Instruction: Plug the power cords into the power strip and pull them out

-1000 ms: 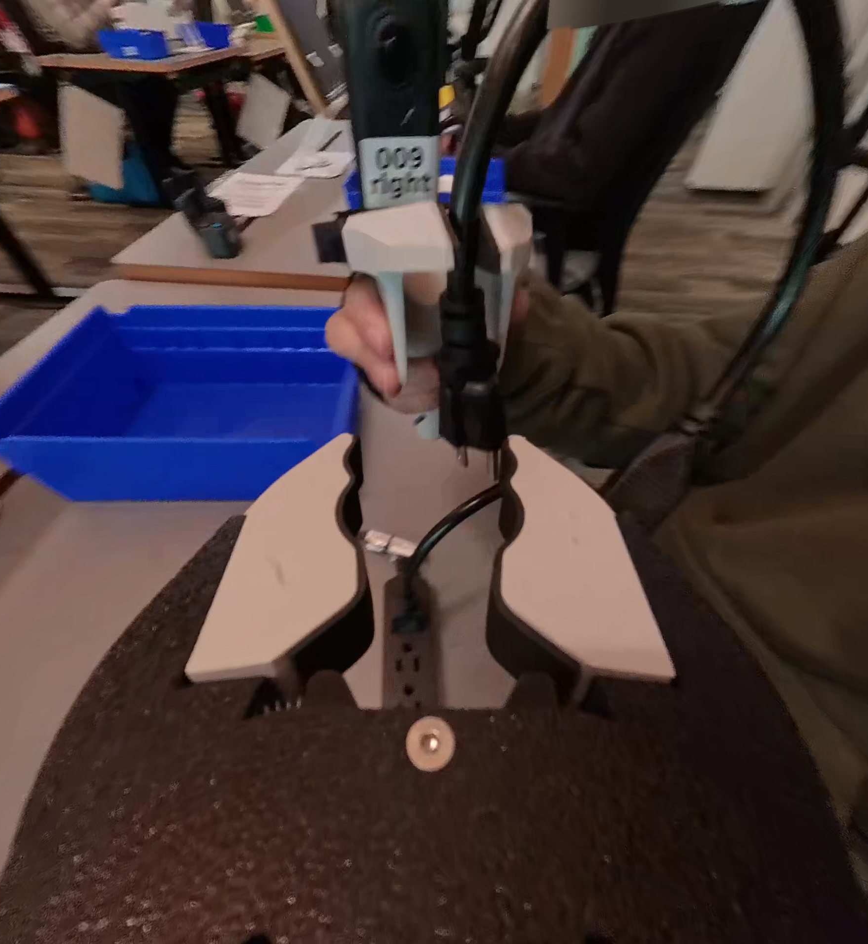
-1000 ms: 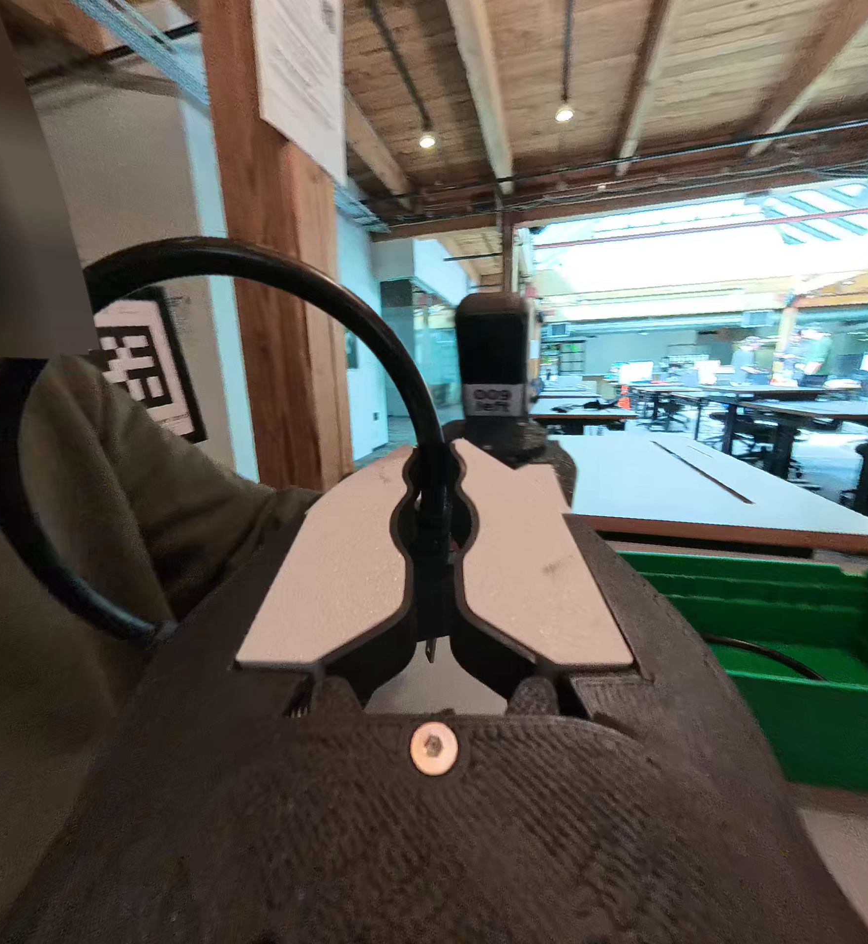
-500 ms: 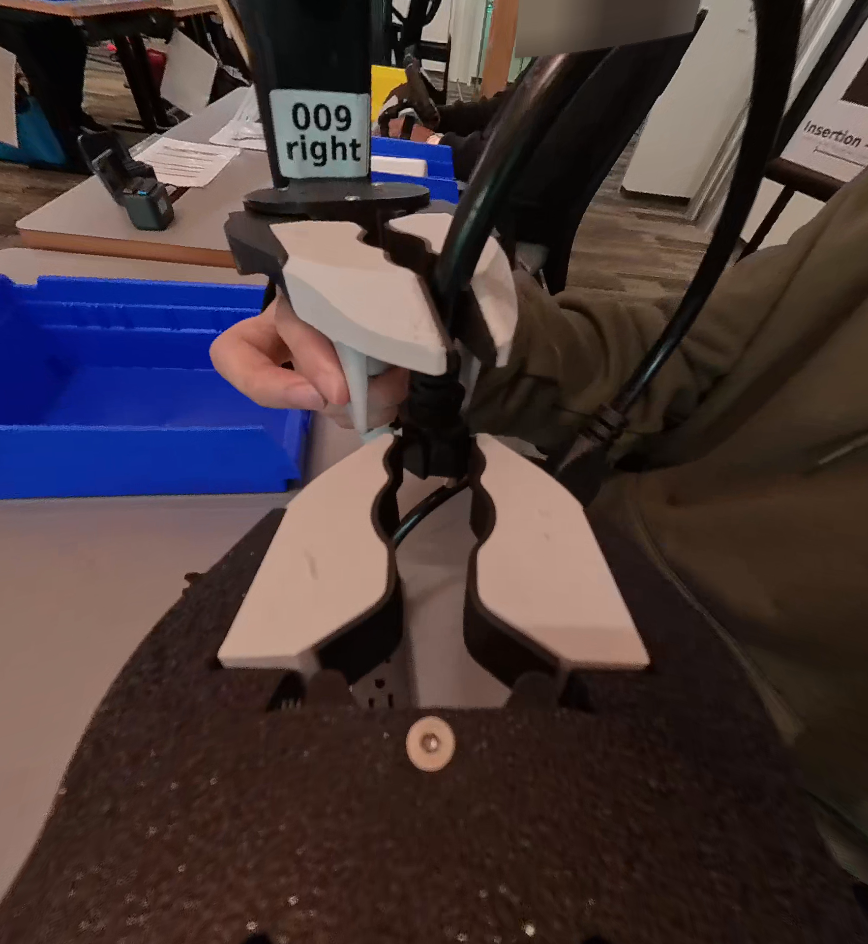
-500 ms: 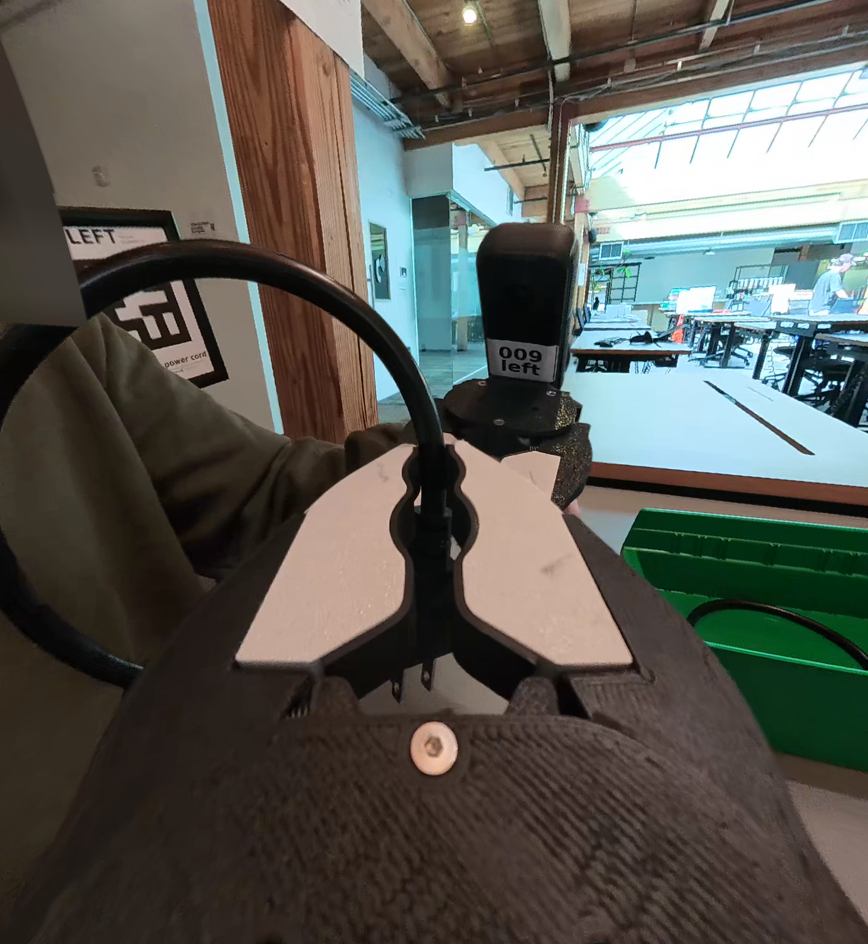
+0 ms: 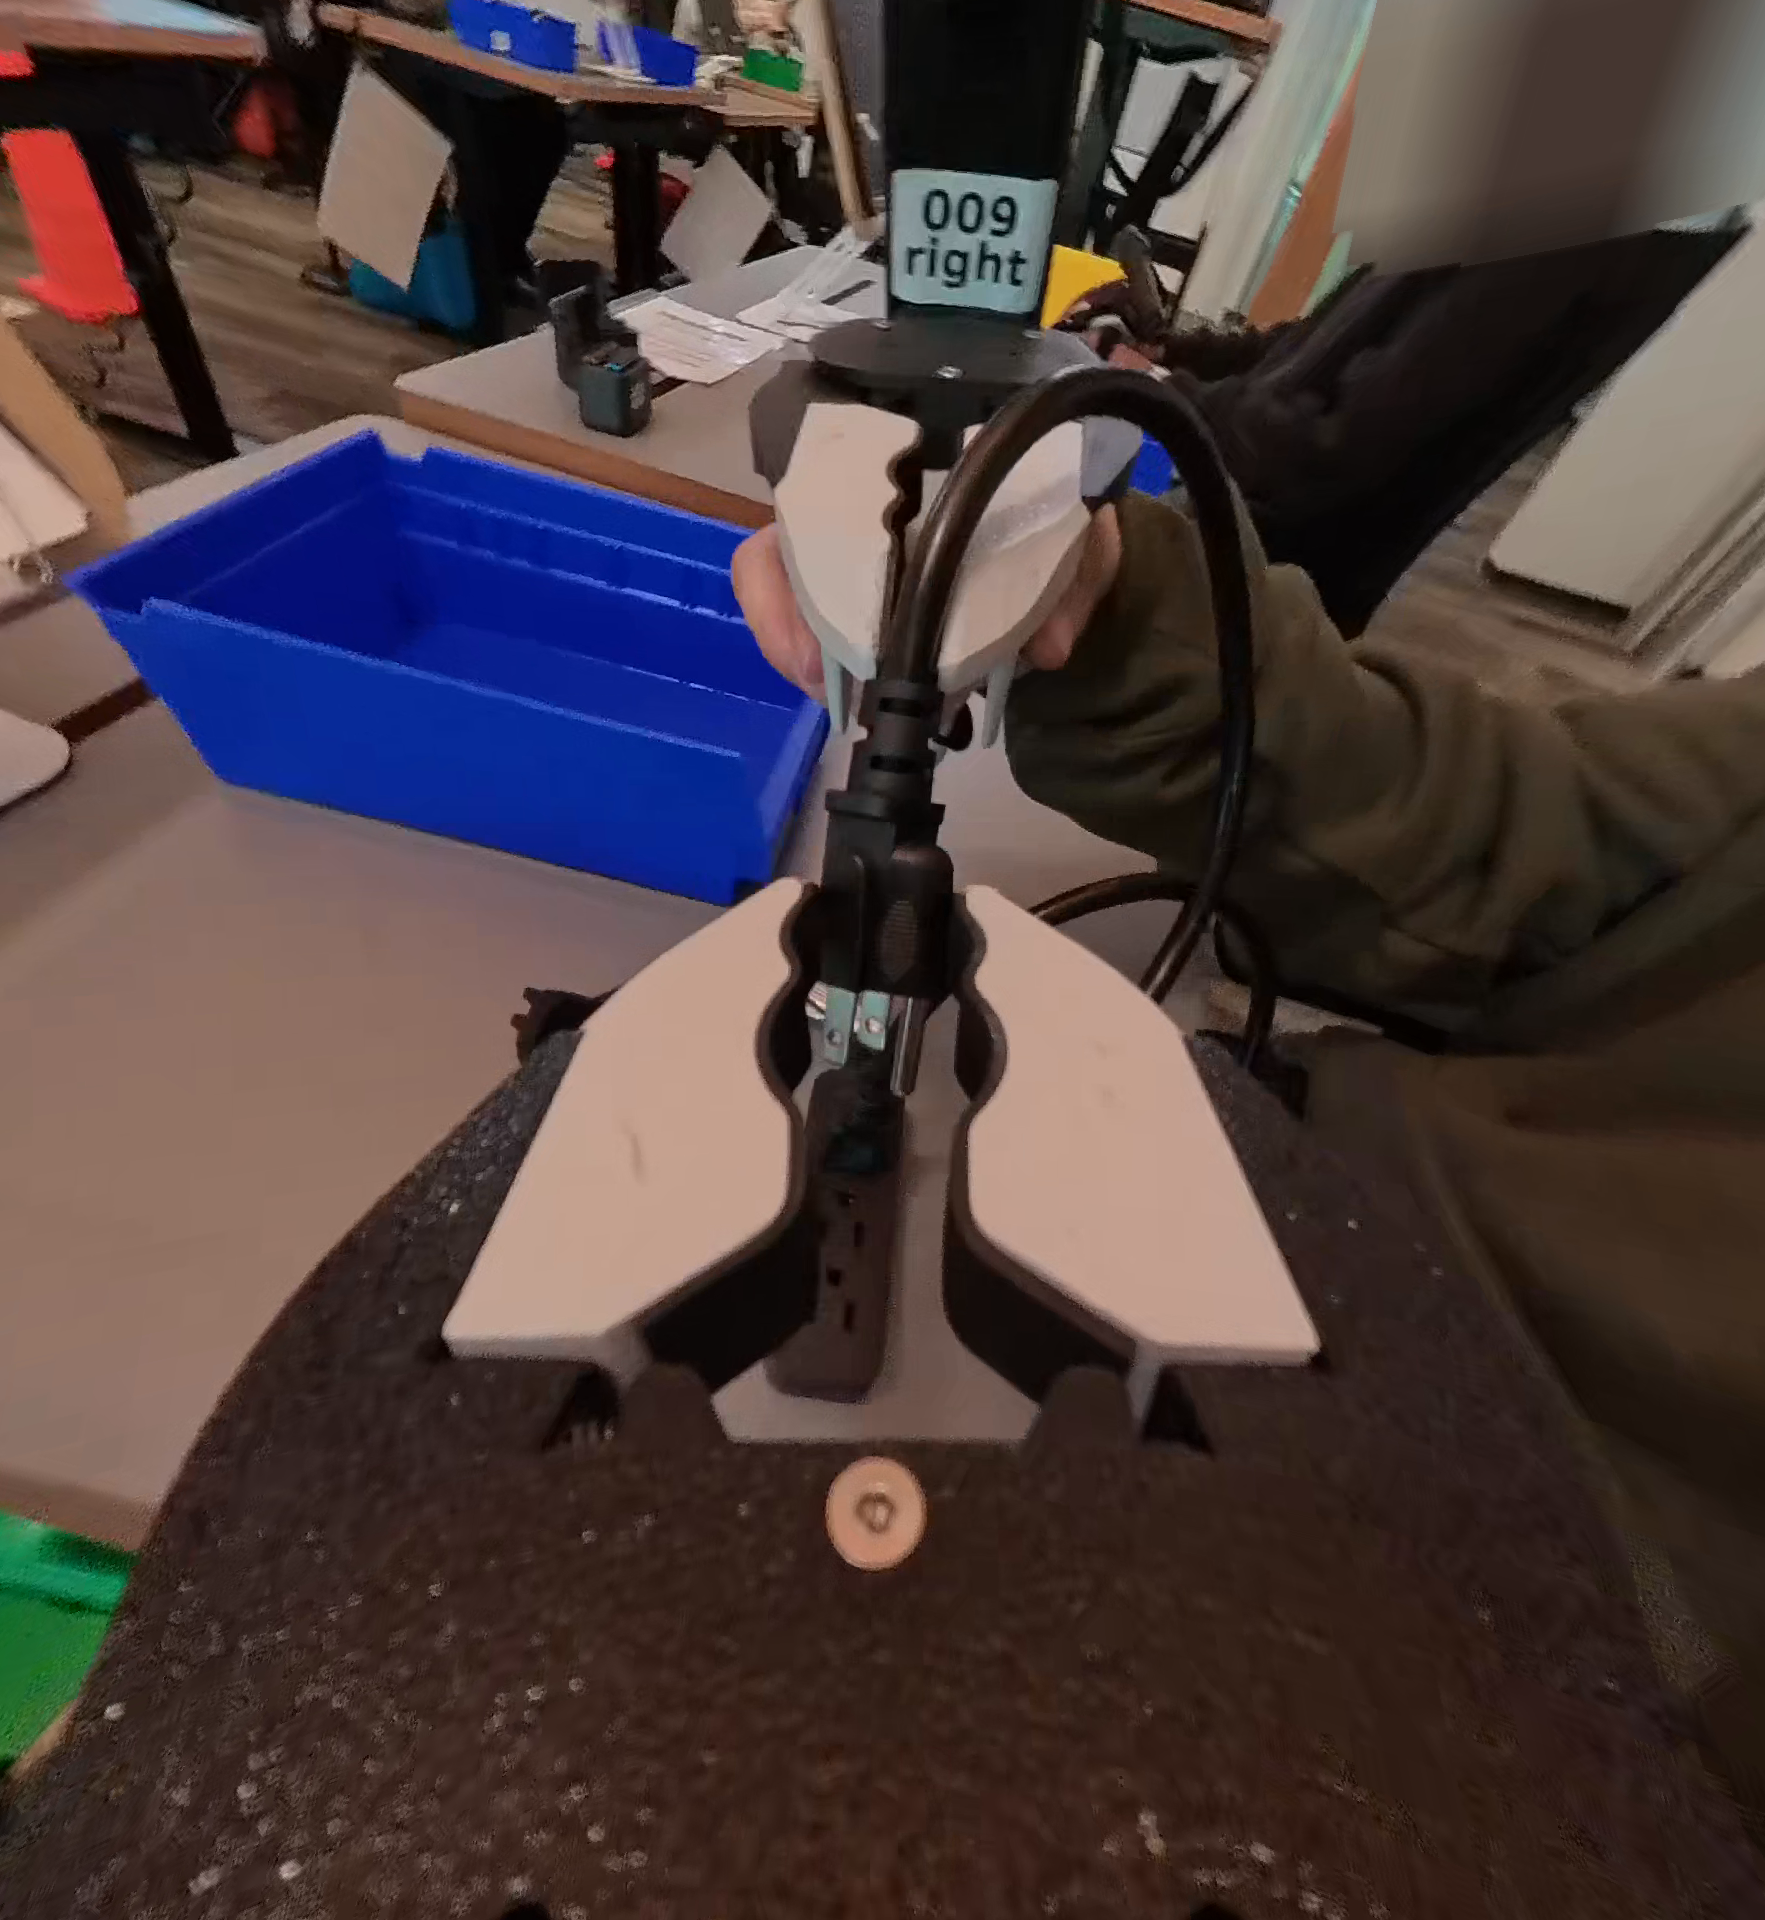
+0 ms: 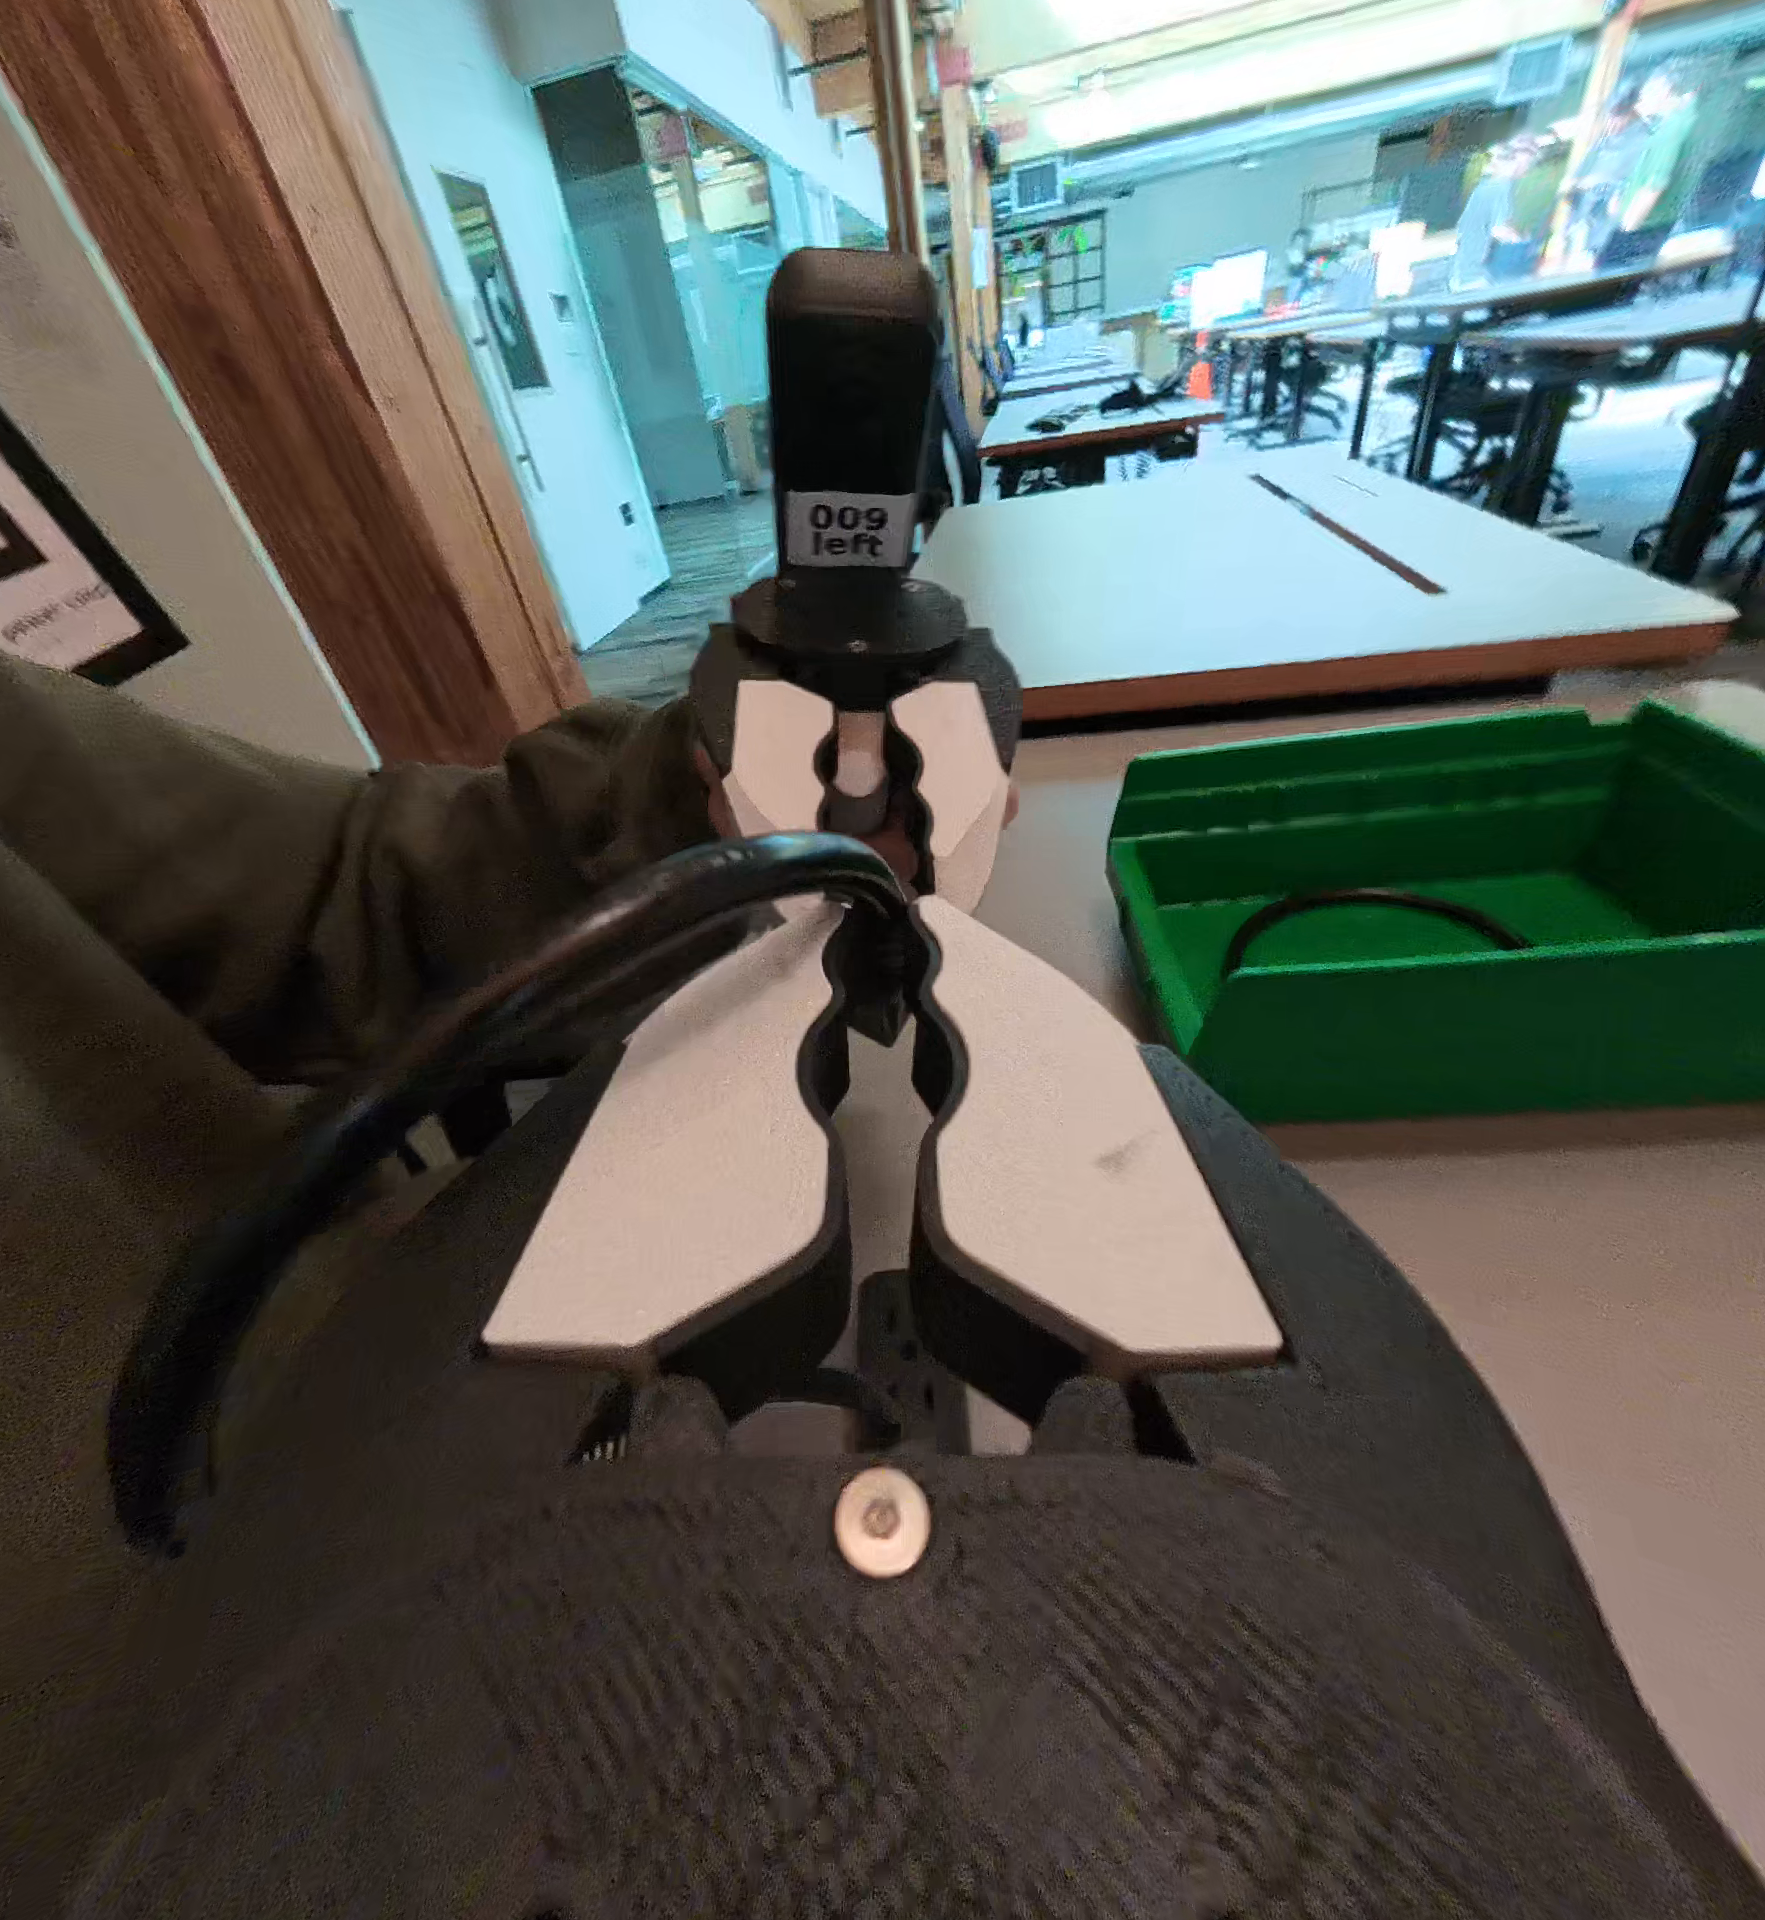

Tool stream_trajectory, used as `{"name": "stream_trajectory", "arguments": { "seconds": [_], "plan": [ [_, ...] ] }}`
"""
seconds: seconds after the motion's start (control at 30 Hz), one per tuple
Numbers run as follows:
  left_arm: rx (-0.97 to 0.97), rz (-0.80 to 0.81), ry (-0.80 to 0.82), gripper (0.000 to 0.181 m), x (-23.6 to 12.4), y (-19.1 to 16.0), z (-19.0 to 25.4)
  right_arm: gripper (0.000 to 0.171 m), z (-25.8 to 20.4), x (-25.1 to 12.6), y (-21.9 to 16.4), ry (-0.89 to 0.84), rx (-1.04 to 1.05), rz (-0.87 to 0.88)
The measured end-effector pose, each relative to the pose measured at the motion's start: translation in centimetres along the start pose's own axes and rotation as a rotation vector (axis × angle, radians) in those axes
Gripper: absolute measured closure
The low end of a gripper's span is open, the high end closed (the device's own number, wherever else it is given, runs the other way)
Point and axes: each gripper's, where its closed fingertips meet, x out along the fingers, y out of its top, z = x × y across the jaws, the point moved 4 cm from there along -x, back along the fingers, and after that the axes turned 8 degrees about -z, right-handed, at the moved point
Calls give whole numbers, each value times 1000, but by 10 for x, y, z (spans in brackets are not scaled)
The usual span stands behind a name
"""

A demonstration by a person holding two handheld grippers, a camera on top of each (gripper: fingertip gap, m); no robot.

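My right gripper [image 6: 878, 935] is shut on a black power cord [image 6: 504, 1018] just behind its plug. In the left wrist view it [image 5: 909, 696] holds the plug [image 5: 888, 914] upright, prongs [image 5: 857, 1029] down, a little above the black power strip [image 5: 842, 1268] lying on the grey table [image 5: 234, 1039]. My left gripper [image 5: 883, 914] is partly open and straddles the strip. The plug hangs between its fingertips; I cannot tell whether they touch it. The strip also shows under the right gripper [image 6: 893, 1340].
A blue bin [image 5: 462, 707] stands on the table beyond the left gripper. A green bin [image 6: 1480, 997] with a black cable loop [image 6: 1377, 904] inside stands on the other side. The person's olive sleeve [image 5: 1429, 790] reaches in. Other tables stand behind.
The right gripper has brought the plug down between the left gripper's fingertips, close above the strip. The left gripper's jaws have narrowed since one second ago.
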Motion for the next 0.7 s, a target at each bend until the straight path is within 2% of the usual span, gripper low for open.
{"name": "stream_trajectory", "arguments": {
  "seconds": [0.2, 0.23, 0.3, 0.37, 0.4, 0.47, 0.5, 0.53, 0.6, 0.7],
  "plan": [
    [207, 7, 59, 152, -3, 18, 14, 166, -18, 2, 11, 74, -136, -28],
    [221, -3, 69, 153, -2, 21, 15, 171, -20, 5, 11, 81, -148, -37],
    [273, -101, 82, 156, 5, 18, 15, 171, -24, 7, 20, 102, -132, 18],
    [351, -271, 117, 159, 15, 5, 13, 171, -21, 4, 30, 111, -103, 88],
    [383, -327, 142, 160, 20, -1, 10, 171, -20, 5, 28, 96, -101, 54],
    [349, -320, 202, 160, 26, -3, 0, 171, -4, 6, 10, -41, -61, -113],
    [306, -298, 220, 160, 25, -1, -6, 163, 2, 2, 10, -141, -41, -130],
    [283, -265, 253, 160, 21, 2, -11, 151, 6, -5, 13, -255, -13, -112],
    [276, -237, 311, 160, 11, 8, -15, 155, 0, -20, 21, -435, 36, -96],
    [301, -213, 437, 160, -3, 22, -20, 149, -28, -31, 36, -635, -18, -38]
  ]
}}
